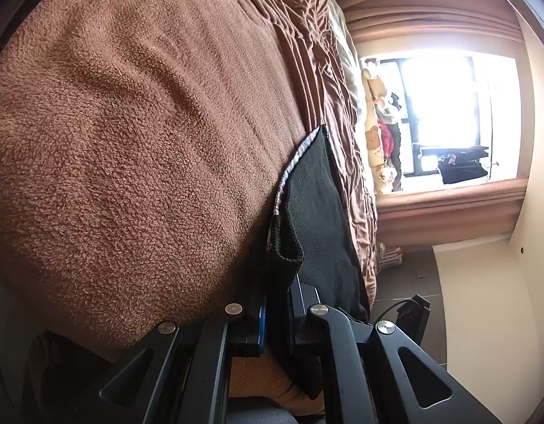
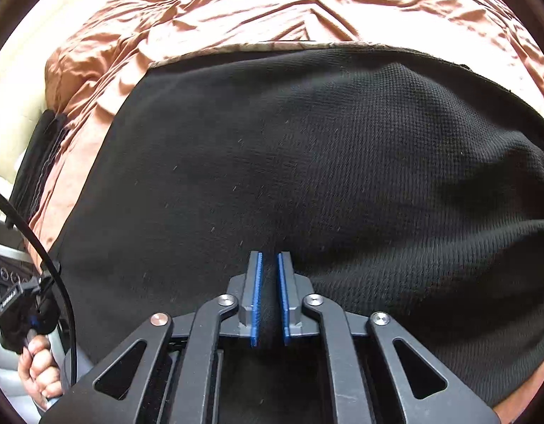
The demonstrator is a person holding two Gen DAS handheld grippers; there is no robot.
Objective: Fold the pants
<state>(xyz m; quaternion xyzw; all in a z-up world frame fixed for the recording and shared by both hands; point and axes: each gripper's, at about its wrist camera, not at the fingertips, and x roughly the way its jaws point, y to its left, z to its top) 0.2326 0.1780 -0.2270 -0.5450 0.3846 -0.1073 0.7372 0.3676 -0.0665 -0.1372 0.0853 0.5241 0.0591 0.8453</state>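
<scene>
Left hand-held gripper [image 1: 276, 312]: jaws drawn together and clamped on a black fold of the pants, at 6 o'clock in the left wrist view.
Pants [image 1: 316, 212]: black knit cloth, running from the left jaws up toward 12 o'clock as a narrow upright sheet; a pale patterned inner band showed along its 9 o'clock edge.
Fleece blanket [image 1: 130, 141]: brown, filled the view from 8 to 12 o'clock, touching the pants.
Bed cover [image 1: 328, 81]: brown, wrinkled, lay beside the pants at 1 o'clock.
Window [image 1: 445, 113]: bright, at 2 to 3 o'clock, well apart from the bed; clothes hung before it.
Right hand-held gripper [image 2: 269, 275]: blue pads close together, pinching a raised ridge of black cloth between them, at 6 o'clock in the right wrist view.
Pants, right wrist view [image 2: 325, 162]: spread wide over the bed, covering the centre; far edge ran from 10 to 2 o'clock.
Bed cover, right wrist view [image 2: 236, 10]: rumpled, from 10 to 1 o'clock beyond the pants.
Person's hand [image 2: 39, 371]: at 8 o'clock, wrapped round a gripper handle, a black cable beside it.
</scene>
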